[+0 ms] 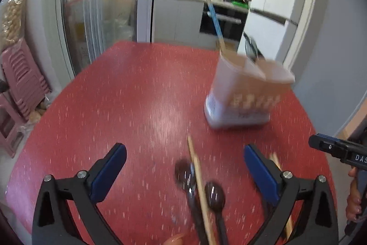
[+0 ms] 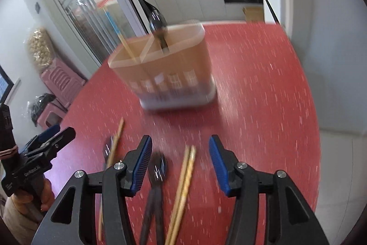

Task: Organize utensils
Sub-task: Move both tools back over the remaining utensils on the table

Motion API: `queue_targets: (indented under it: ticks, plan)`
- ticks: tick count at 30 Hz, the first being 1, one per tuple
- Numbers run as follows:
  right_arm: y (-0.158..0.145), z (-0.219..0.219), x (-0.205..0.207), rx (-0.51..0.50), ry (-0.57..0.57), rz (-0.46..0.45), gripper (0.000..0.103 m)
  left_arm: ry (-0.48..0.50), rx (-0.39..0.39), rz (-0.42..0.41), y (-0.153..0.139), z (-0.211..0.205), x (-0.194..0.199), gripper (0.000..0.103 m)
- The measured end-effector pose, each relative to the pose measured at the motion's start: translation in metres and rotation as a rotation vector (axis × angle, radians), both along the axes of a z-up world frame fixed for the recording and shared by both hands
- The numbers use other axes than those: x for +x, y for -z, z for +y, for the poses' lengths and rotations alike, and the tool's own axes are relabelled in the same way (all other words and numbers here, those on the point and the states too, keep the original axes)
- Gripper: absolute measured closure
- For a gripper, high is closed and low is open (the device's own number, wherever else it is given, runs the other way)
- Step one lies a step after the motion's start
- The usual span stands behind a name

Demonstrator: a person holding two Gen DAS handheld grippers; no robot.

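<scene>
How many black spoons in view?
3 spoons. One standing in the holder; one on the table between the right gripper's open jaws; one further left beside a chopstick. Blur may hide more.

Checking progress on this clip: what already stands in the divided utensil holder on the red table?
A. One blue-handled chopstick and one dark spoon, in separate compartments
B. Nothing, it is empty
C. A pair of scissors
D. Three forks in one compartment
A: in the right wrist view the blue-handled chopstick and the dark spoon stand in separate compartments of the utensil holder; more spoons and chopsticks lie on the table.
</scene>
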State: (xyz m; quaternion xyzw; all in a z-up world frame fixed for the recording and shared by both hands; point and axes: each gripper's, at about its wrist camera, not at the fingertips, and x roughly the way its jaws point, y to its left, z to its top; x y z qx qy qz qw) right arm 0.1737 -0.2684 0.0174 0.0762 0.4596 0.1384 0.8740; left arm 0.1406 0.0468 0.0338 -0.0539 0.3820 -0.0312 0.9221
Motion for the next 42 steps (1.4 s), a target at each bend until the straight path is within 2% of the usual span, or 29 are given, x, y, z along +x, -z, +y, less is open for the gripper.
queue_targets:
  ticks: [5, 7, 9, 12, 29, 31, 33, 35, 38, 42]
  plan:
    - [0.030, -0.004, -0.025, -0.021, 0.032, 0.082, 0.044, -0.023, 0.035, 0.100, 0.041, 0.001, -0.012, 0.000]
    - [0.041, -0.008, -0.036, -0.022, 0.049, 0.103, 0.044, -0.039, 0.073, 0.157, 0.059, 0.003, -0.015, 0.000]
    - [0.049, -0.010, -0.042, -0.023, 0.061, 0.120, 0.044, -0.043, 0.067, 0.194, 0.072, 0.005, -0.016, 0.000]
    - [0.058, -0.010, -0.046, -0.015, 0.074, 0.143, 0.044, -0.046, 0.033, 0.209, 0.079, 0.009, -0.021, 0.000]
    - [0.059, 0.005, -0.047, -0.032, 0.050, 0.142, 0.044, -0.010, 0.075, 0.235, 0.088, -0.022, 0.000, 0.000]
    - [0.059, 0.004, -0.048, -0.030, 0.051, 0.141, 0.044, -0.011, 0.070, 0.237, 0.087, -0.020, 0.000, 0.003]
    - [0.059, 0.003, -0.048, -0.028, 0.052, 0.140, 0.044, -0.007, 0.068, 0.235, 0.086, -0.020, 0.000, 0.015]
    - [0.059, 0.003, -0.049, -0.027, 0.051, 0.142, 0.044, -0.002, 0.070, 0.234, 0.086, -0.020, -0.002, 0.016]
    - [0.061, 0.002, -0.050, -0.024, 0.051, 0.147, 0.044, 0.013, 0.075, 0.233, 0.084, -0.019, -0.008, 0.031]
    - [0.063, 0.000, -0.051, -0.037, 0.053, 0.150, 0.044, 0.011, 0.097, 0.235, 0.085, -0.016, -0.007, 0.031]
